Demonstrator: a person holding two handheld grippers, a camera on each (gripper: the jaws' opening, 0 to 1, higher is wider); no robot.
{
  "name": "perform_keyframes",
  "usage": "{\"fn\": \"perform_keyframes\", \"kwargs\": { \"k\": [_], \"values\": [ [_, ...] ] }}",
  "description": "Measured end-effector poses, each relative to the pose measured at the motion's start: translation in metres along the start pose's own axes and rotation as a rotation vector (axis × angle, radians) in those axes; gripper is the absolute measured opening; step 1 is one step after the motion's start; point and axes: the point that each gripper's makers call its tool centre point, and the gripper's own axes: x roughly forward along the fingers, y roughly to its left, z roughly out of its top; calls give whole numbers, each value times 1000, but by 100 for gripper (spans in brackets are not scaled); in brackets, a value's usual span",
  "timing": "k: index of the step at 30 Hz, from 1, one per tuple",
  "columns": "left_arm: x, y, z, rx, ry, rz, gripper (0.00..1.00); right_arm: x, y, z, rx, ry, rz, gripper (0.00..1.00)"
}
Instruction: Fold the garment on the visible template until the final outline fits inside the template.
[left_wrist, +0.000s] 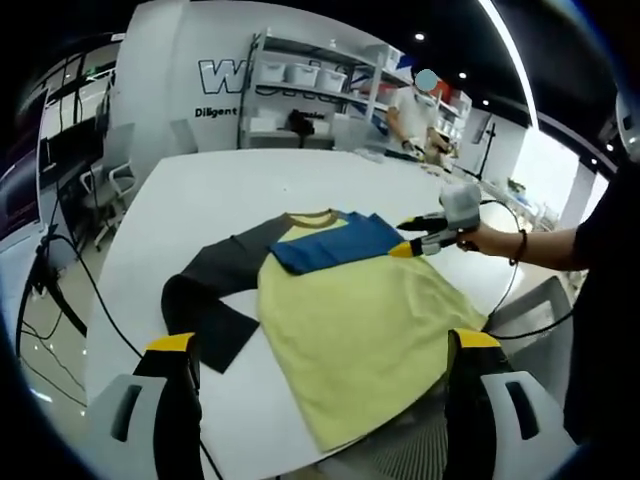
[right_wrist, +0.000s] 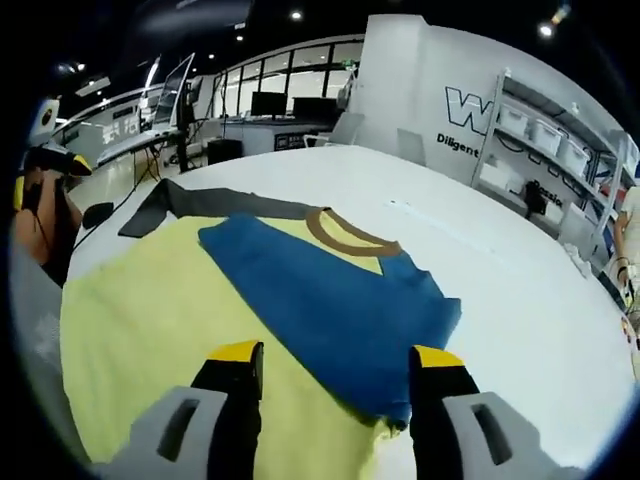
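Observation:
A long-sleeved shirt lies flat on the white table (left_wrist: 200, 190). It has a yellow body (left_wrist: 350, 320), a brown collar (left_wrist: 310, 217) and a dark grey sleeve (left_wrist: 215, 285) stretched out to the left. Its blue sleeve (left_wrist: 335, 242) is folded across the chest. My left gripper (left_wrist: 322, 345) stands open above the shirt's hem with nothing between its jaws. My right gripper (left_wrist: 402, 238), held by a hand (left_wrist: 490, 238), is at the blue sleeve's edge. In the right gripper view my right gripper (right_wrist: 335, 355) is open over the blue sleeve (right_wrist: 330, 290), beside the yellow body (right_wrist: 140, 320).
Shelves with white bins (left_wrist: 300, 75) and a person (left_wrist: 415, 110) are behind the table. Office chairs (left_wrist: 110, 185) stand at its left, where a black cable (left_wrist: 90, 290) runs over the edge. A grey chair (left_wrist: 540, 310) is near the right corner. Bare tabletop (right_wrist: 500, 260) spreads beyond the collar.

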Motion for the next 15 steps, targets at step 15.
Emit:
{"fn": "perform_keyframes", "kwargs": {
  "k": [15],
  "values": [
    [0, -1, 2, -9, -9, -3, 99, -7, -25, -34, -32, 69, -88, 15]
  ]
}}
